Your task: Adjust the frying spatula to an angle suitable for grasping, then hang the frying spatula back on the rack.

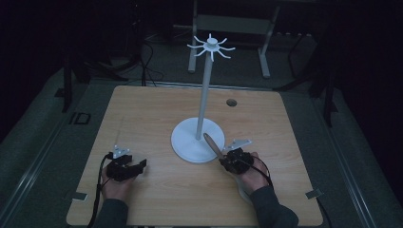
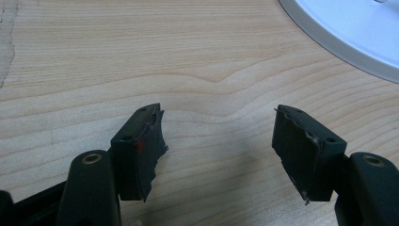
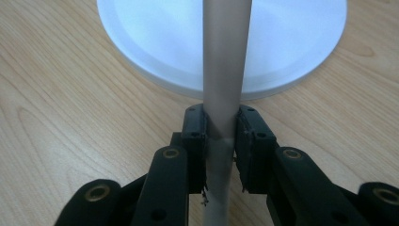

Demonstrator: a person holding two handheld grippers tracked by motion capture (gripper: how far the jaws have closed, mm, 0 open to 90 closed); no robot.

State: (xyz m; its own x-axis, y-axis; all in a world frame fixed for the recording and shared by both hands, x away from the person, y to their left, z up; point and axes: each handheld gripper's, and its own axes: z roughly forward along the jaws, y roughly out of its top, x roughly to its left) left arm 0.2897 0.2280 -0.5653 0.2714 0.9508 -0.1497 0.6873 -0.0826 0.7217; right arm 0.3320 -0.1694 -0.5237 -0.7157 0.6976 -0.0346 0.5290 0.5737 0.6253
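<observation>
From above, a wooden counter [image 1: 157, 109] is sitting in a dark room. A white stand [image 1: 197, 139] with a round base, a tall pole and little hooks on top is standing in the middle of it. The left tongs [image 1: 138, 166] are resting low on the counter, well apart from the stand. The right tongs [image 1: 221, 160] are sitting just beside the base, holding a thin brownish stick [image 1: 212, 144] that is pointing over the base's edge.

In the left gripper view, the left tongs [image 2: 219, 129] are standing wide apart with nothing between them, over bare wood. The edge of the white base [image 2: 348, 37] is peeking in at the top right.

In the right gripper view, the right tongs [image 3: 221, 129] are squeezing a grey stick [image 3: 225, 70] from both sides. The stick is reaching out over the round white base [image 3: 291, 42].
</observation>
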